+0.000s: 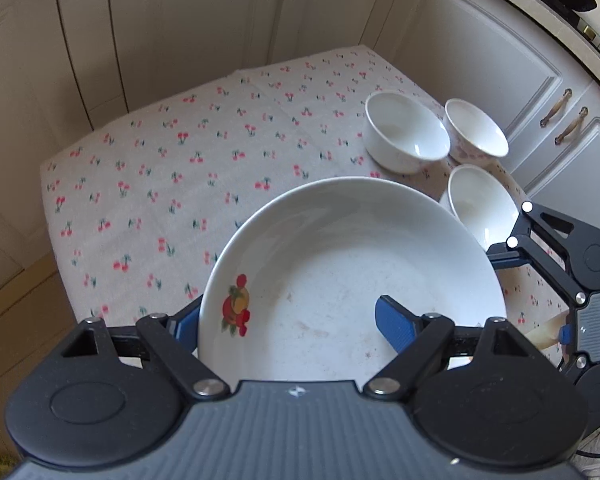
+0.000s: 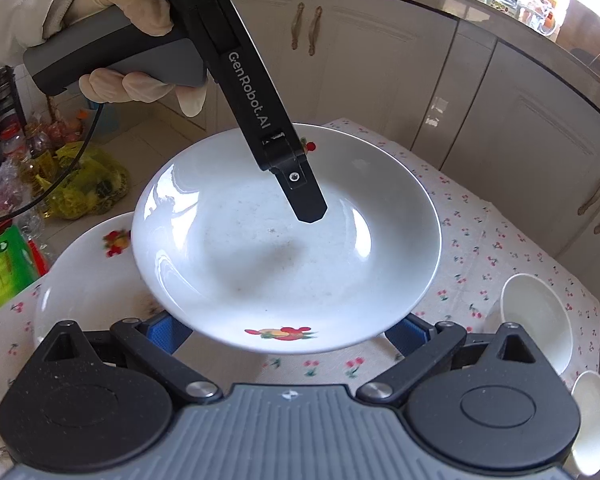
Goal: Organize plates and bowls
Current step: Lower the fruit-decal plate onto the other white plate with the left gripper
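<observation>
A table point(image 1: 148, 184) draped in a cherry-print cloth point(image 2: 496, 248) stands among cream kitchen cabinets point(image 1: 480, 64). Above it, a white fruit-decorated plate point(image 2: 284, 240) is lifted off the cloth. The left gripper point(image 1: 288, 324) pinches the plate's rim edge-on: one blue finger lies inside the dish, the other beneath. A gloved hand point(image 2: 112, 32) holds that gripper. The right gripper point(image 2: 288, 332) has its fingers spread, and the plate's near rim sits over them; I cannot tell whether they touch. A second fruit plate point(image 2: 88, 280) rests on the cloth. Three small white bowls point(image 1: 406, 132) cluster at the table's right side.
</observation>
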`<state>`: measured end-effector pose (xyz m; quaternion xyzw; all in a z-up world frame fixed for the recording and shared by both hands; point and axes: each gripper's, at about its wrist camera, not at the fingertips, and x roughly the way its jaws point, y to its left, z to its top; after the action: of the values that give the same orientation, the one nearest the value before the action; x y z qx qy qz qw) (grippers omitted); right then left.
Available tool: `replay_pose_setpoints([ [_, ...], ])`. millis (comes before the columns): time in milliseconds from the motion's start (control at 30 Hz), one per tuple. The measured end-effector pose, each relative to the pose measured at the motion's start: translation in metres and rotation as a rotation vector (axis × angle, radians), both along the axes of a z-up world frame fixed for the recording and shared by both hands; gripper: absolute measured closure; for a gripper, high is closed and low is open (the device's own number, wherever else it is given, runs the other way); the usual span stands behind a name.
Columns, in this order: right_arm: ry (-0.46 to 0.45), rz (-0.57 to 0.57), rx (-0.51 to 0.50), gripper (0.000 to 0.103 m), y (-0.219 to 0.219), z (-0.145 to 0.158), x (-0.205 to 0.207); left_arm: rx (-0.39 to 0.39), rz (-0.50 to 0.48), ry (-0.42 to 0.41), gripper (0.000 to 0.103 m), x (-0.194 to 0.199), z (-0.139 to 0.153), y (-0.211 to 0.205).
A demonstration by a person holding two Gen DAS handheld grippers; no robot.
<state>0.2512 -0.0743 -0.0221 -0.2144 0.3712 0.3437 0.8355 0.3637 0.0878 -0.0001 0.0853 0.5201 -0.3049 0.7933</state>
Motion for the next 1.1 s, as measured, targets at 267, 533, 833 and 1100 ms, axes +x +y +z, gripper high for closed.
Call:
replay_pose_setpoints([
  [267,0.066,0.028,0.007,0.001,0.004,-0.013,-0.032,-0.009,0.039,0.052,0.017,-0.041,-0.018,0.016],
  [533,0.087,0.033,0.001,0.001,0.007,-0.019,-0.05,-0.021,0.062,0.062,0.017,-0.065,-0.023,0.023],
  [833,0.1,0.023,-0.014,0.001,0.004,-0.02,-0.068,-0.026,0.058,0.071,0.017,-0.077,-0.034,0.023],
  [1100,0.084,0.026,-0.041,0.001,0.008,-0.019,-0.078,-0.03,0.06,0.071,0.017,-0.08,-0.039,0.025],
])
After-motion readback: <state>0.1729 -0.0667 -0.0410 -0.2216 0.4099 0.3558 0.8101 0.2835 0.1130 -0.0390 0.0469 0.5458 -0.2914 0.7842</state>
